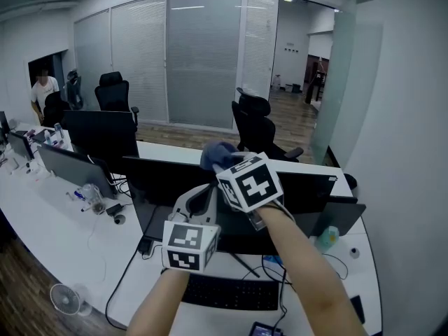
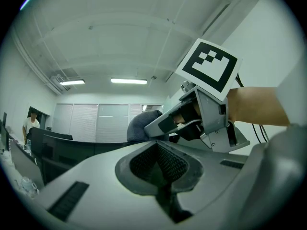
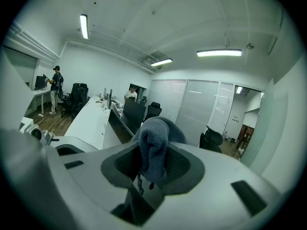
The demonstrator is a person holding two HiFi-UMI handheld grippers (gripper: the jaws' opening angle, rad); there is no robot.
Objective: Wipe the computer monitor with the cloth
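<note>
The dark monitor (image 1: 157, 182) stands on the white desk (image 1: 77, 222) in front of me, its screen black. My right gripper (image 1: 225, 165) is raised before the monitor's top edge and is shut on a blue-grey cloth (image 1: 218, 152), which bunches out past the jaw tips. From the right gripper (image 3: 151, 169) view, the cloth (image 3: 153, 145) hangs folded between the pads. My left gripper (image 1: 203, 196) is held just below and left of it, pointing up, shut with nothing between its jaws. The left gripper (image 2: 158, 164) view shows the cloth (image 2: 141, 126) and the right gripper above.
A black keyboard (image 1: 231, 292) lies at the desk's near edge, with a phone (image 1: 264, 330) beside it. More monitors (image 1: 101, 133) line the long desk to the left. Office chairs (image 1: 255, 124) stand behind. A person (image 1: 43, 89) is at far left. A small fan (image 1: 66, 299) sits on the floor.
</note>
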